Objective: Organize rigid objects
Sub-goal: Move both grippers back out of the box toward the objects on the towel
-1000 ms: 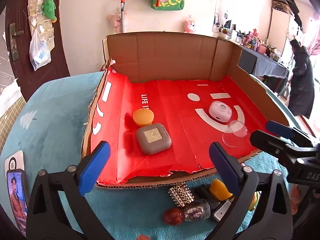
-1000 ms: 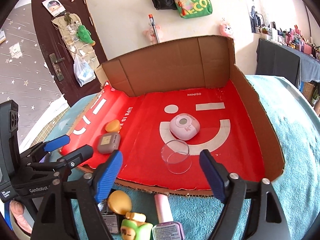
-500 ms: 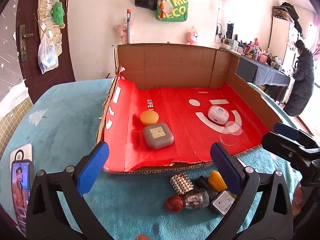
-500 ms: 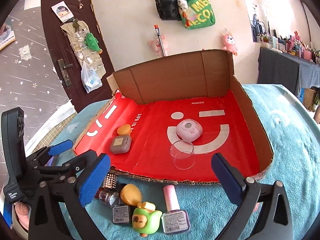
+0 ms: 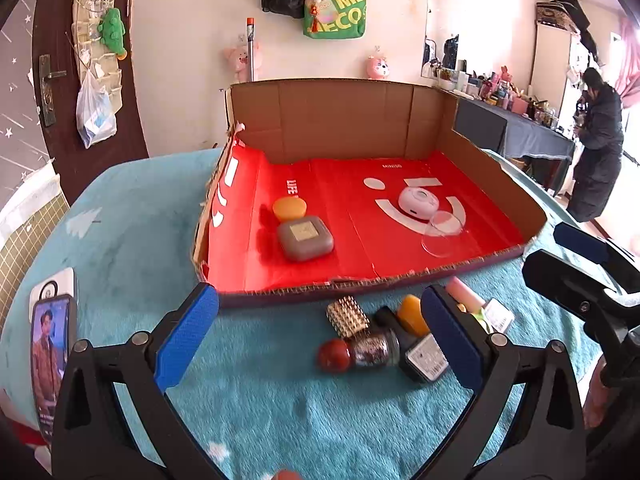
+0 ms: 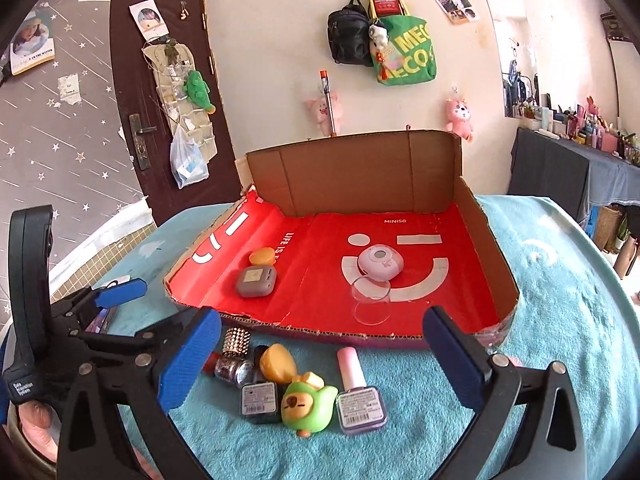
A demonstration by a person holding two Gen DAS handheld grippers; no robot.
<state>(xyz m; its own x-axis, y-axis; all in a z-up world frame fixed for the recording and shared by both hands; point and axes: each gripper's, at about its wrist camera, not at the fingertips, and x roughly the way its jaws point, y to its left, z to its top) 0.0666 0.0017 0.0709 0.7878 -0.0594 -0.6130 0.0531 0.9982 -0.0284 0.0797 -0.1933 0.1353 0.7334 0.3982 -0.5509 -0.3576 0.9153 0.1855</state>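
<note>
A red-lined cardboard tray (image 5: 400,268) (image 6: 472,216) holds an orange lid (image 5: 289,208), a grey case (image 5: 305,237) (image 6: 256,281), a pink round case (image 5: 418,201) (image 6: 379,261) and a clear cup on its side (image 5: 440,232) (image 6: 370,300). In front of it on the teal cloth lie a studded bottle (image 5: 347,316) (image 6: 234,342), a red-capped glitter bottle (image 5: 360,352), a yellow piece (image 6: 277,362), a green toy (image 6: 308,406) and a pink-capped polish (image 6: 356,388). My left gripper (image 5: 316,338) and right gripper (image 6: 320,356) are open and empty, above these items.
A phone (image 5: 50,356) lies on the cloth at the left edge. The tray's cardboard walls stand at the back and right. A door (image 6: 160,92), hanging bags and a cluttered side table (image 6: 580,148) are behind.
Both grippers have pulled back and up from the tray. The loose items in front of the tray have come fully into view. Nothing was grasped.
</note>
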